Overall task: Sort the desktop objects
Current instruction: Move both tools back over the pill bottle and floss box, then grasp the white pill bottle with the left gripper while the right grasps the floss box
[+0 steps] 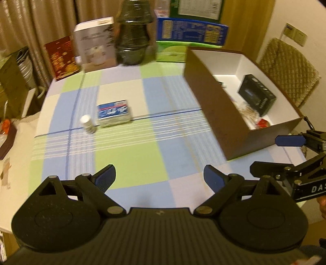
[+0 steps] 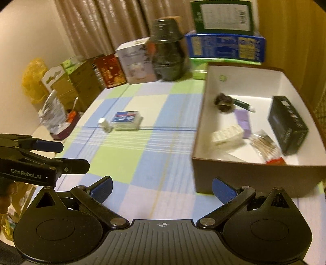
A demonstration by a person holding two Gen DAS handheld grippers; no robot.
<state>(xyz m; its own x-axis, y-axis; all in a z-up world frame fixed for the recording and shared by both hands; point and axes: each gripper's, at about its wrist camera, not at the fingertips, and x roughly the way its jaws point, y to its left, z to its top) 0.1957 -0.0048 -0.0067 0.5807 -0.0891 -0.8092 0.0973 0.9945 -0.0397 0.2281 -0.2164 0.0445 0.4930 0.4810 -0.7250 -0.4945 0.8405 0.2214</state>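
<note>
The blue pack lies flat on the checked cloth, left of centre in the left wrist view, and the white bottle stands just beside it, on its left. In the right wrist view the same pair sits in the middle left of the frame, pack and bottle close together, well apart from the box.

My left tongs are spread wide at the bottom of their view, pinching nothing, over bare cloth. My right tongs are likewise spread and hold nothing, at the bottom of their own view. Each pair shows in the other's camera: the right tongs poke in at the right edge of the left view, the left tongs at the left edge of the right view.

The brown box fills the right side of the right view, its white inside open to me. In it I see a black carton leaning at the right wall, a white ridged piece, a purple slip, a dark round lump, a green tube and a clear packet with a red end. In the left view the box stands at the right.

Along the top of both frames stand cartons and a dark jar, before a curtain.
</note>
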